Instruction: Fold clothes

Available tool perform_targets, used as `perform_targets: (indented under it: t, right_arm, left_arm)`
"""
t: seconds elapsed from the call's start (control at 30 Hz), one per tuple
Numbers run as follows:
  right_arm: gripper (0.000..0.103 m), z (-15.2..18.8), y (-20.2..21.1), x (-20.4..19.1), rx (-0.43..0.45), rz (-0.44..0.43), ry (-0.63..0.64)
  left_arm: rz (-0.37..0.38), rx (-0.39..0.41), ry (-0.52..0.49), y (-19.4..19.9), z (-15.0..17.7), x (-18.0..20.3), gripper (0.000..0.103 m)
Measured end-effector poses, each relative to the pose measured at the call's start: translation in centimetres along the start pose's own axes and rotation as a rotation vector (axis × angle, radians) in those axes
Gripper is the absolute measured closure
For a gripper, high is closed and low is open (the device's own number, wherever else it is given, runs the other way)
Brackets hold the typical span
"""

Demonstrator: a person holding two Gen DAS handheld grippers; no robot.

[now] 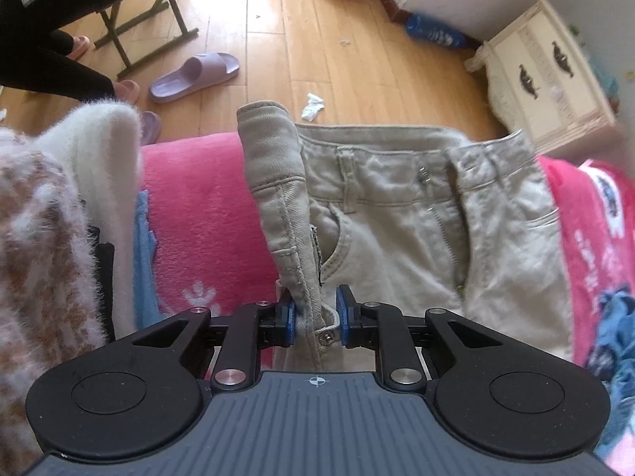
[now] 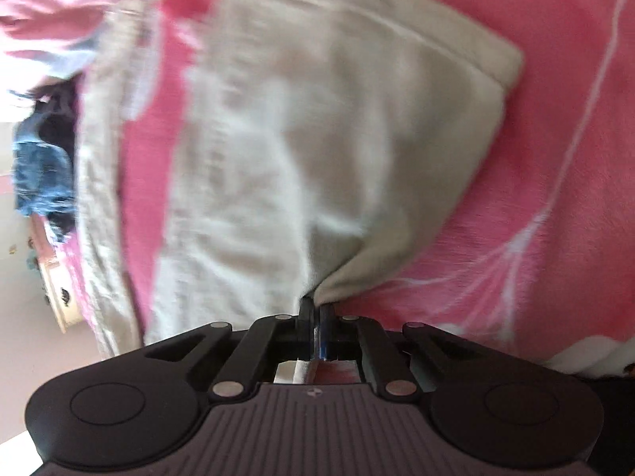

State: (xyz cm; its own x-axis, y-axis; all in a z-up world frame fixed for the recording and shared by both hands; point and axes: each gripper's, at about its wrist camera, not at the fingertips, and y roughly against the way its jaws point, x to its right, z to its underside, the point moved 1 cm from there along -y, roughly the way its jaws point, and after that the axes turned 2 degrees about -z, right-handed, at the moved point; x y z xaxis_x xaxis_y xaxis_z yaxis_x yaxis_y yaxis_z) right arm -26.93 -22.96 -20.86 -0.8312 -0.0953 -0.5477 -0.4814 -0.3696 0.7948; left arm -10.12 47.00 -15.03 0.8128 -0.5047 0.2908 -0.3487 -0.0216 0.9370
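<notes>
Lying across the middle of the left wrist view, the khaki trousers spread waist-up over a pink blanket, with the zipper fly open at centre right. The left gripper sits at lower centre with its 2 blue pads slightly apart; a folded strip of the trousers' waistband with a metal button passes between them, touching the left pad, though a small gap shows at the right pad. A fluffy white and brown garment fills the left edge, a purple slipper lies on the wooden floor at upper left, and a cream cabinet stands at upper right. Across the blurred right wrist view, the trousers cover the centre on the blanket. The right gripper at lower centre has its fingers pressed together, pinching a gathered fold of the trousers' fabric.
</notes>
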Motion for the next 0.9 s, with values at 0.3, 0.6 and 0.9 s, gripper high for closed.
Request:
perform_targets:
  t: [0.3, 0.6, 0.9]
  right_arm:
    - [0.1, -2.3, 5.1, -7.4, 0.227, -0.108, -0.015]
    - [0.1, -6.1, 5.0, -16.4, 0.268, -0.151, 0.037]
    - [0.1, -16.6, -1.0, -25.9, 0.105, -0.068, 0.218]
  left_arm:
    - [0.085, -0.01, 0.013, 2.9, -2.3, 2.1, 0.086]
    - [0.141, 0.021, 0.026, 2.9, -4.2, 9.7, 0.088]
    - [0.101, 0.103, 0.005, -0.7, -3.2, 19.1, 0.088]
